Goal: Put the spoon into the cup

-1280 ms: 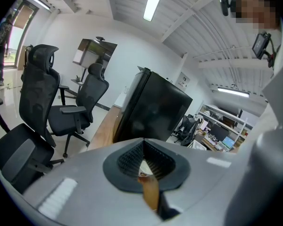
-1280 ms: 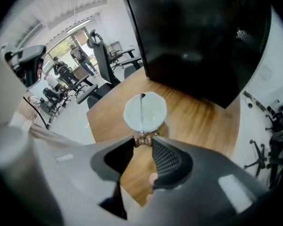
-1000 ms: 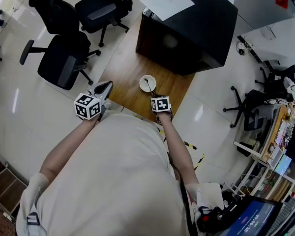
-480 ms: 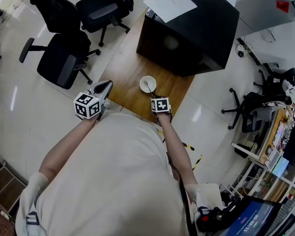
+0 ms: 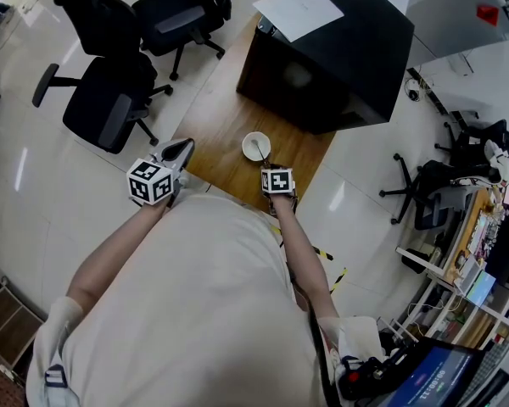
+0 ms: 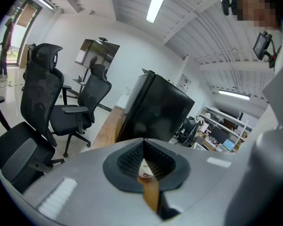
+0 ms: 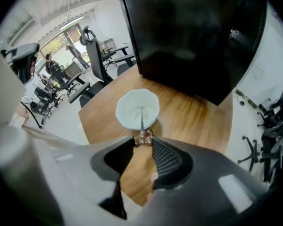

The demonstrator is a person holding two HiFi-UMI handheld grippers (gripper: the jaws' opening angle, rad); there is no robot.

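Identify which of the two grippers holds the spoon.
The right gripper: its fingers clamp the spoon, whose bowl sits in the cup. The left gripper is shut on nothing.

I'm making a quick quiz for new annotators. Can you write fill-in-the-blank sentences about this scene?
1. The right gripper is shut on the handle of a slim metal ____, whose other end rests in the round white cup.
2. The cup stands on a ____ table top before a large black cabinet.
3. The left gripper, off to the side, holds ____.

Missing words: spoon; wooden; nothing.
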